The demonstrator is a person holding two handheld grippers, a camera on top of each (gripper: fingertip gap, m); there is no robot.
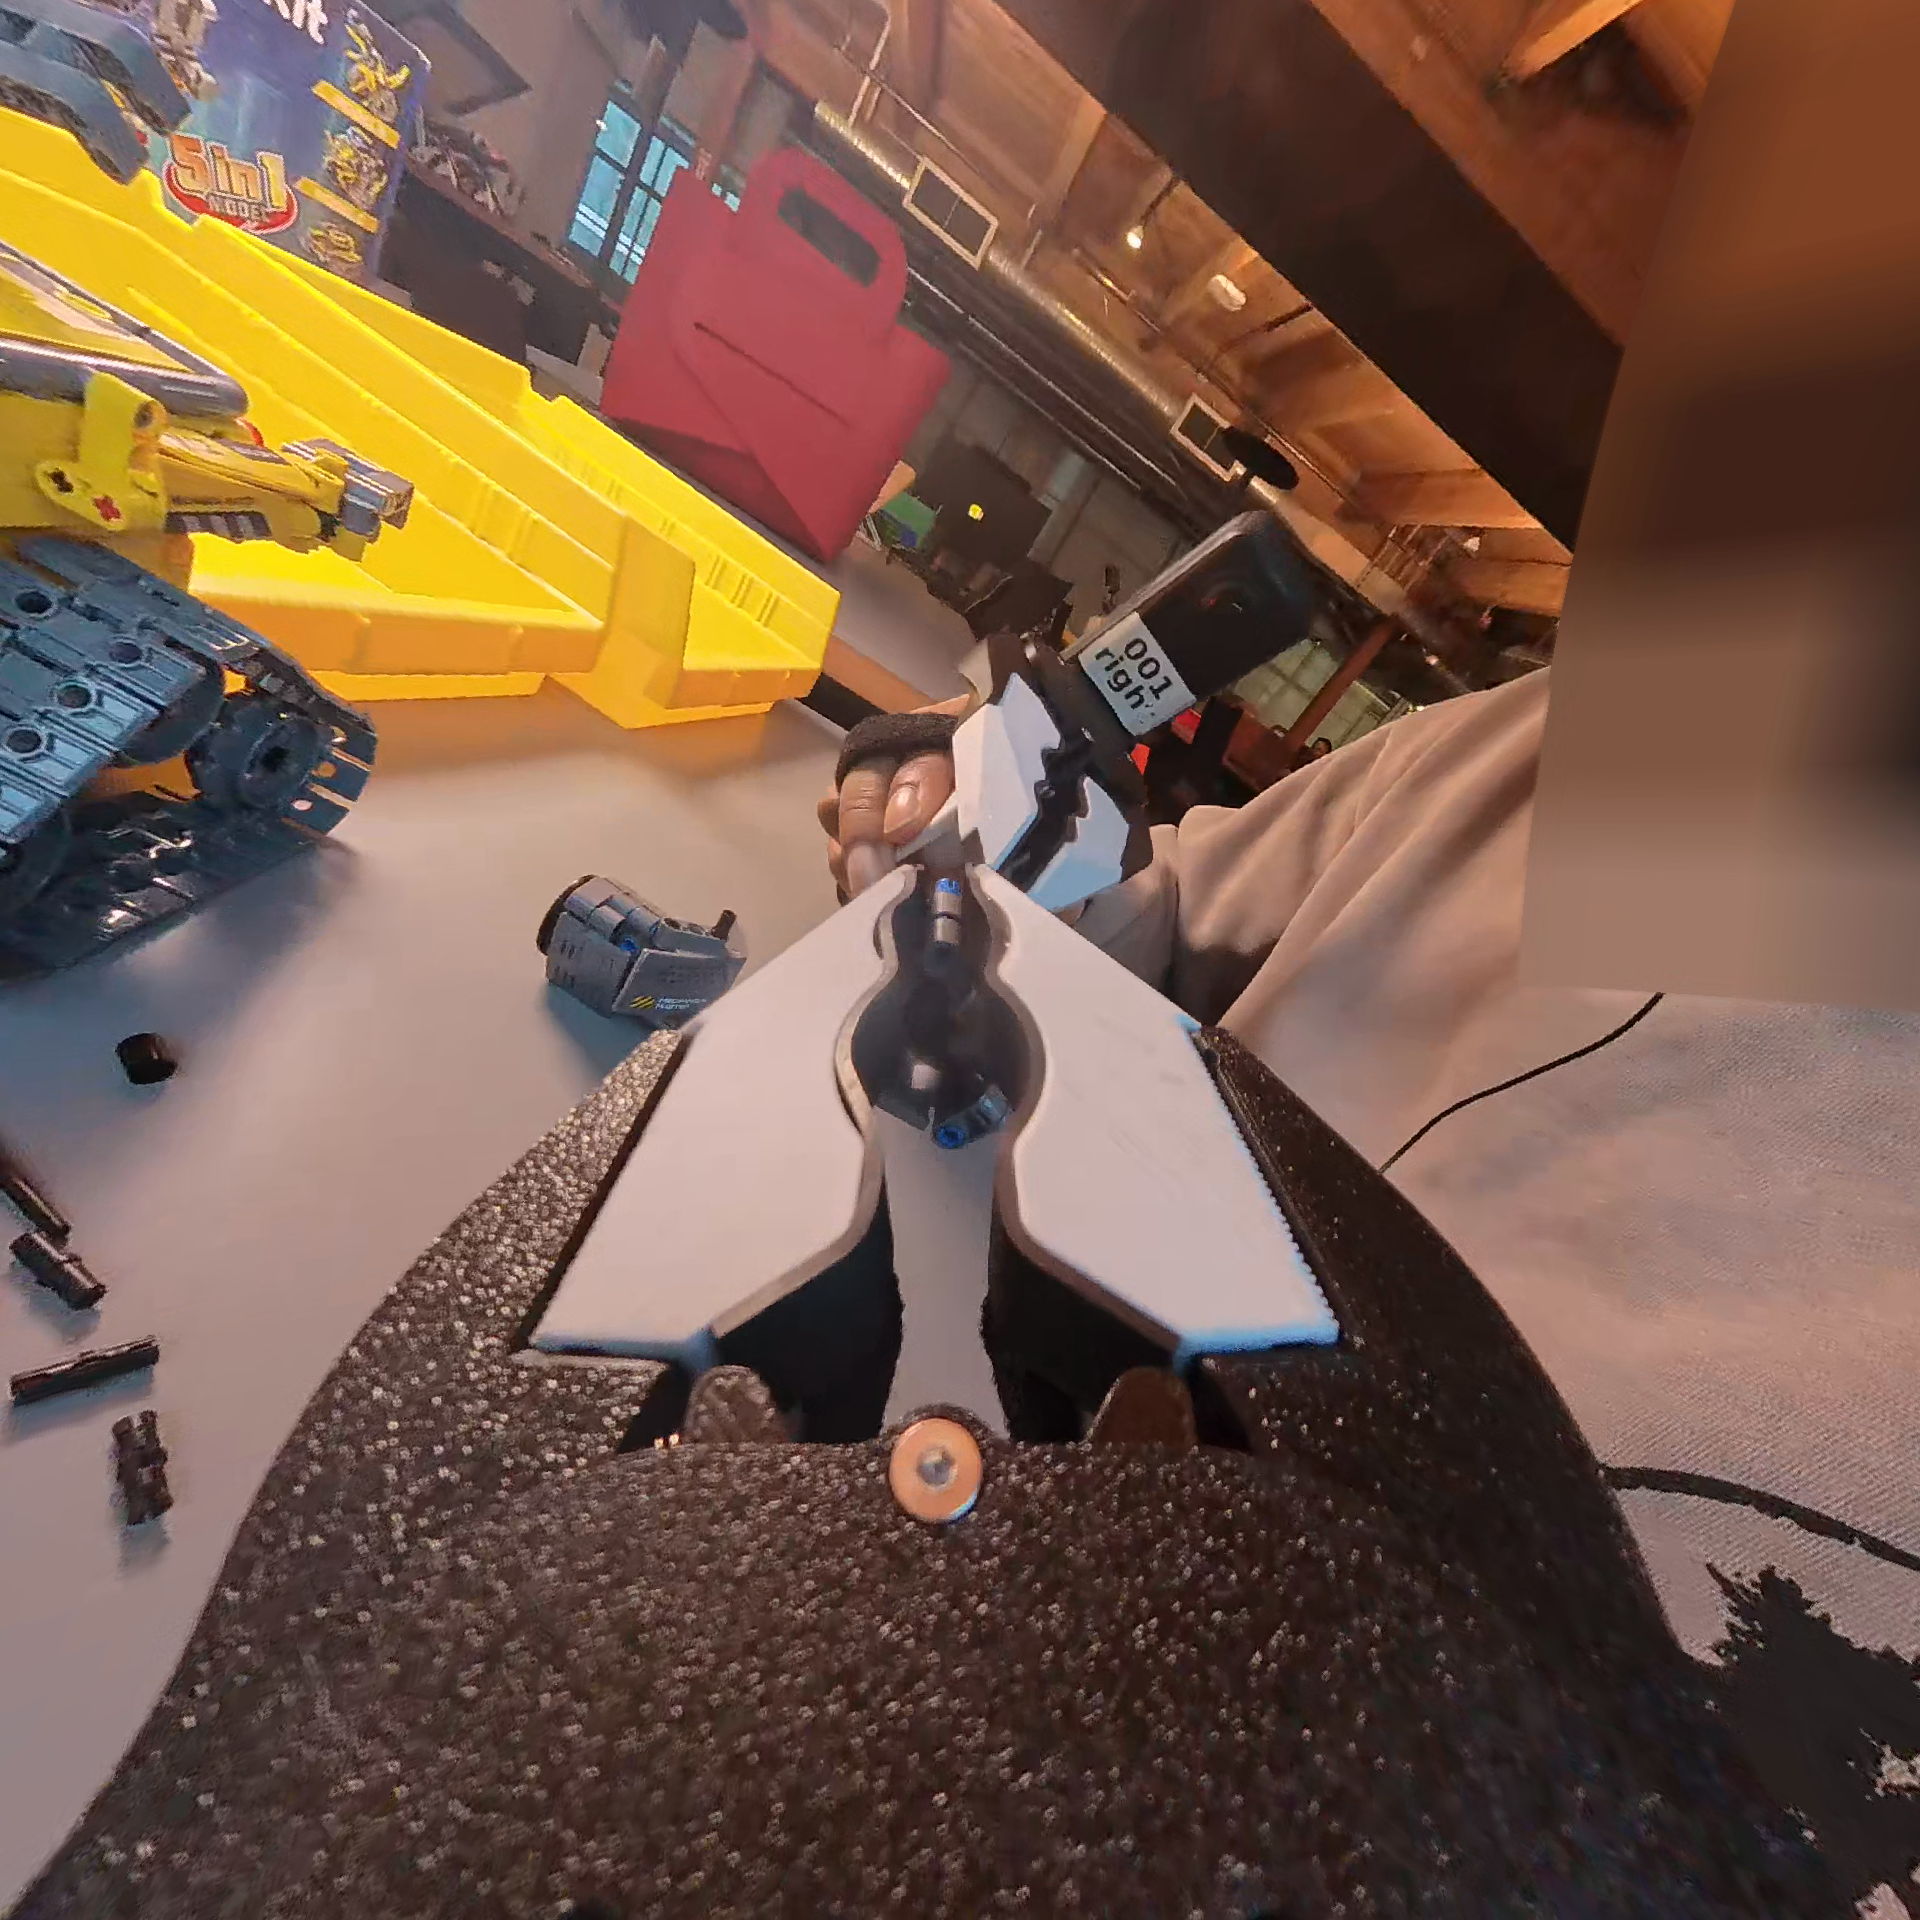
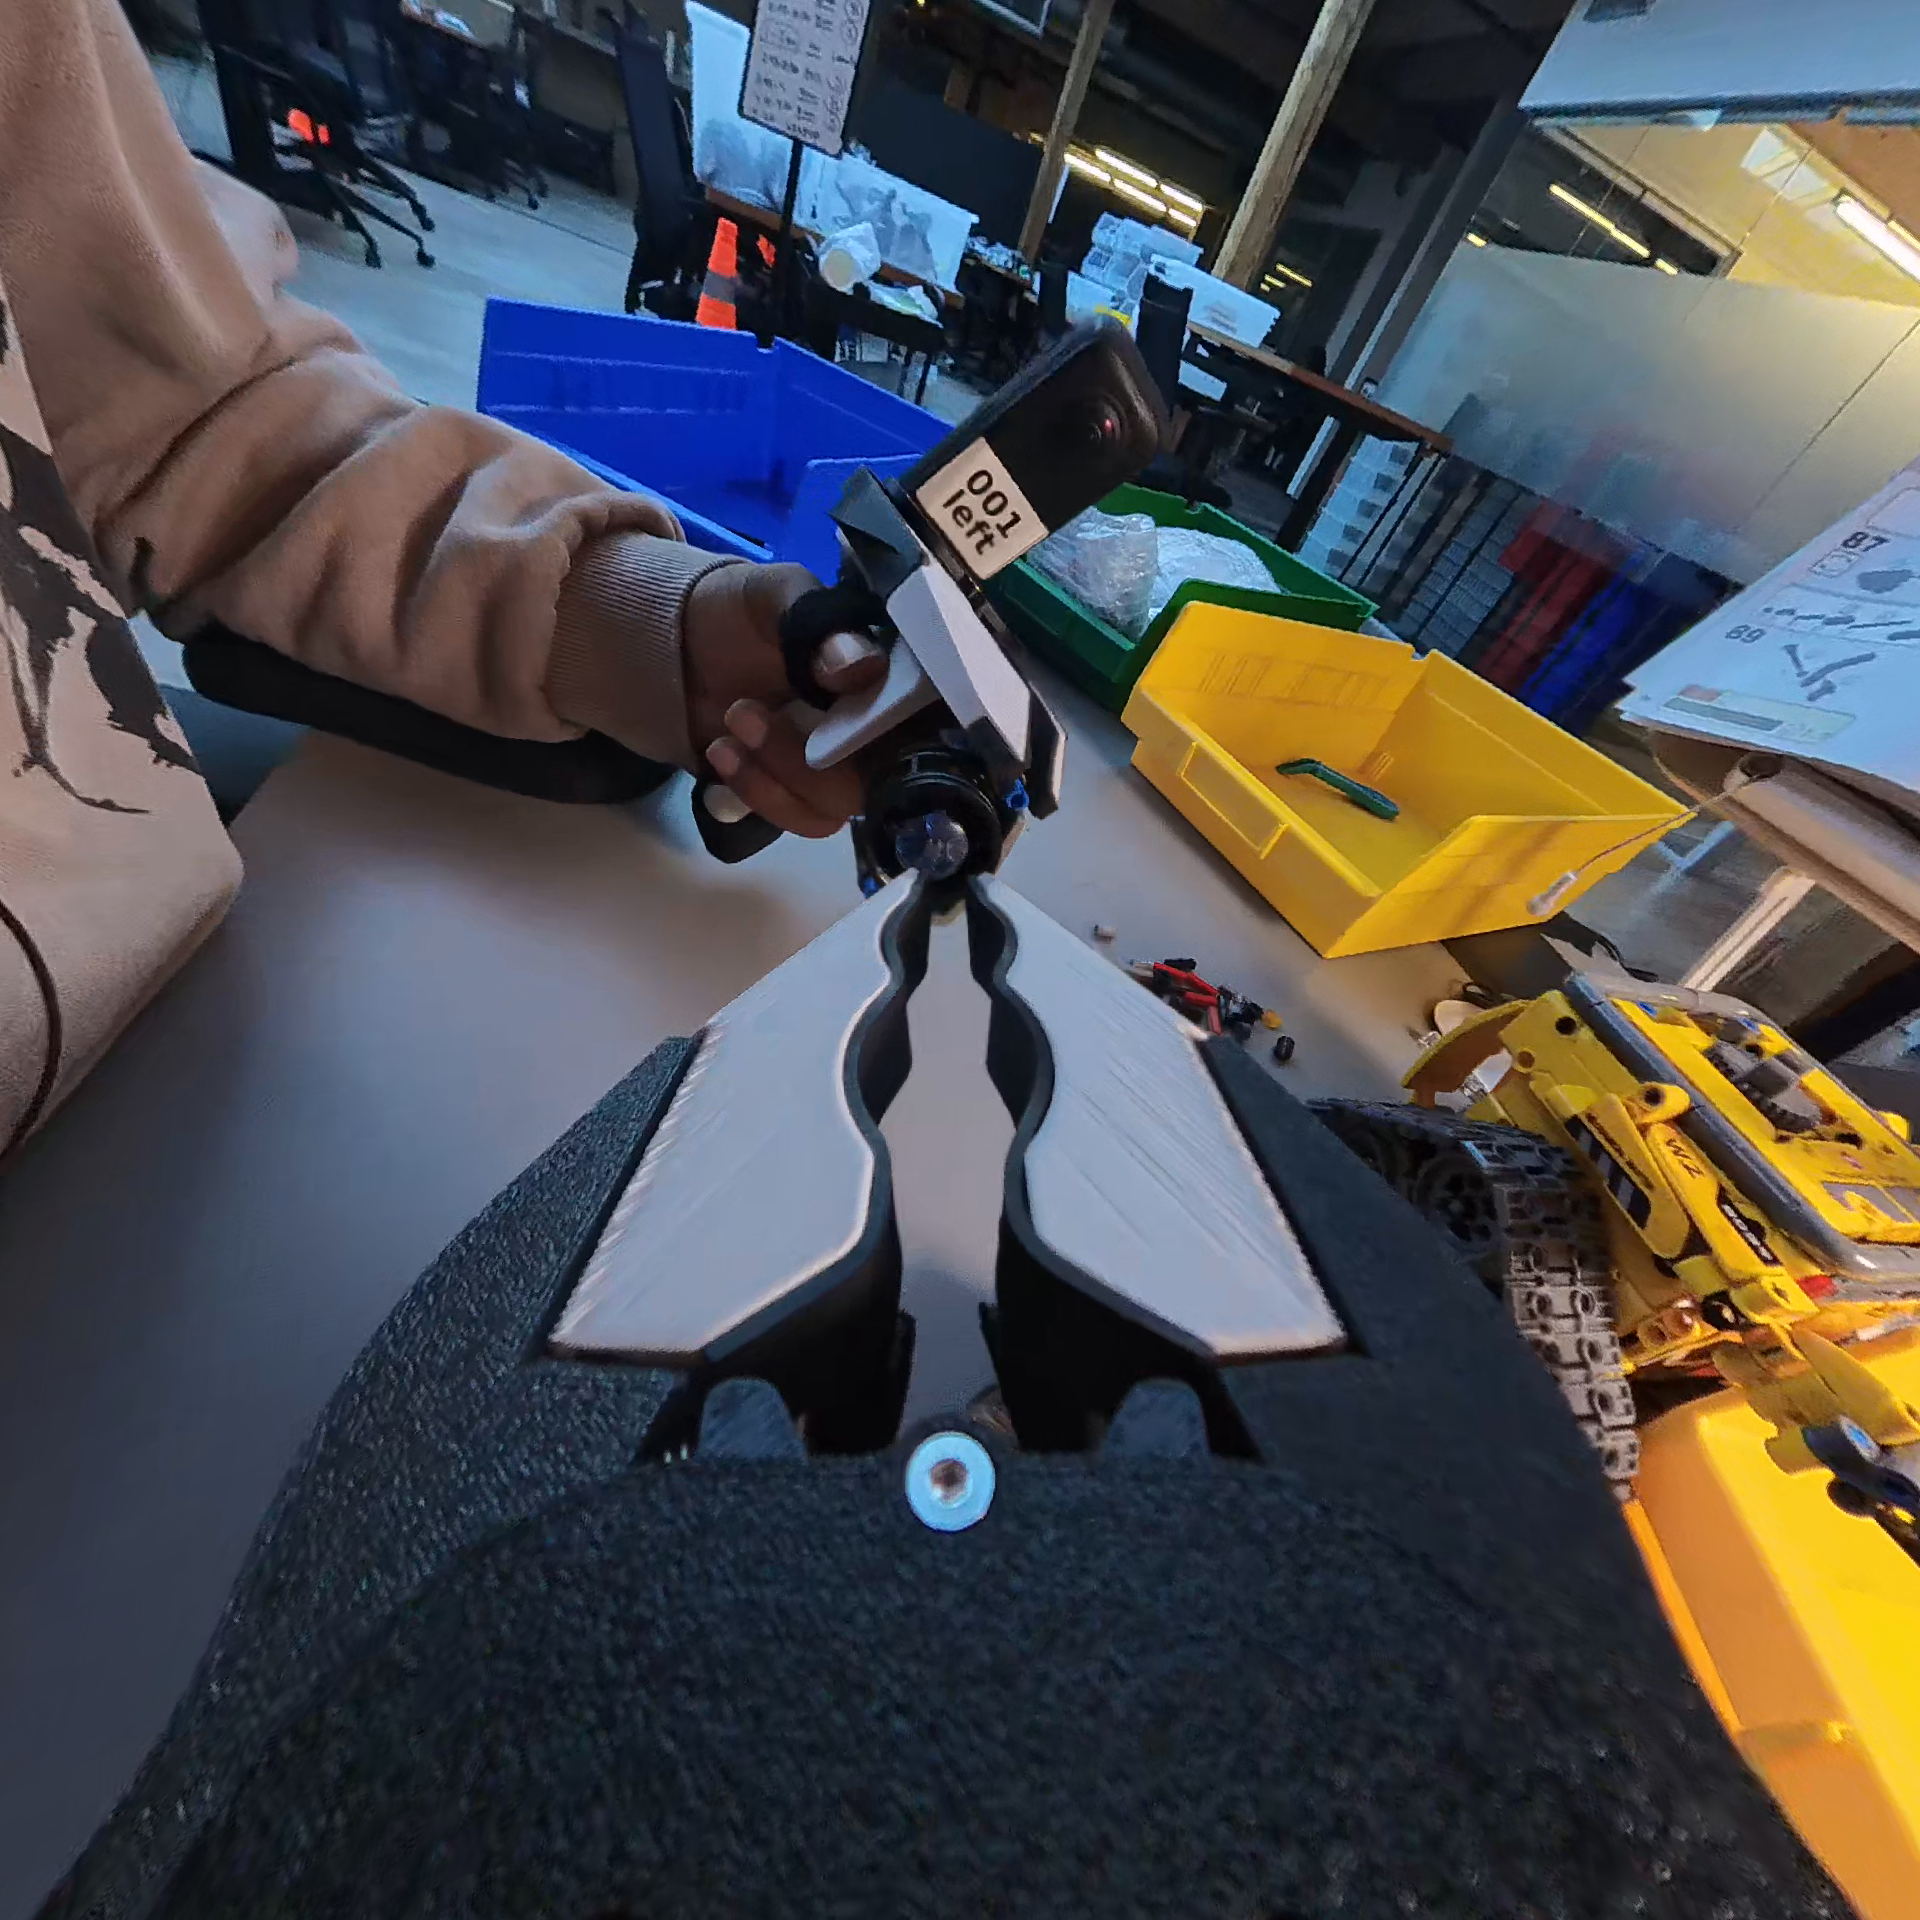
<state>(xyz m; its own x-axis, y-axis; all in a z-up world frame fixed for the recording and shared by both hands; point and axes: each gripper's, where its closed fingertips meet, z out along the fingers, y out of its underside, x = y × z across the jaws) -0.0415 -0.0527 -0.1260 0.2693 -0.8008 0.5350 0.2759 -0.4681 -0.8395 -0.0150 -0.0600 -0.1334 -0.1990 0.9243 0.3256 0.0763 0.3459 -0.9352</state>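
My left gripper (image 1: 940, 883) is shut on a black round toy part (image 1: 930, 1039) with blue pins, which sits in the hollow between its fingers. A short grey pin (image 1: 943, 914) with a blue ring sticks out of that part between the fingertips. My right gripper (image 2: 942, 885) meets it tip to tip and is shut on the outer end of the grey pin. In the right wrist view the black round part (image 2: 940, 800) faces me, held above the grey table (image 2: 416, 987) by the left gripper (image 2: 935, 831). The right gripper also shows in the left wrist view (image 1: 928, 842).
A yellow tracked toy vehicle (image 1: 125, 499) (image 2: 1662, 1174) stands beside yellow bins (image 1: 468, 488) (image 2: 1382, 769). A grey sub-assembly (image 1: 644, 951) and loose black pins (image 1: 83, 1361) lie on the table. Blue (image 2: 707, 416) and green (image 2: 1143, 582) bins, a booklet (image 2: 1808, 644) and small parts (image 2: 1205, 997) lie beyond. Less than 4 cm separates the two grippers' tips. The yellow tracked toy vehicle (image 1: 125, 499) lies around 15 cm away from my left fingertips. It turns up in the right wrist view (image 2: 1571, 1097) as well.
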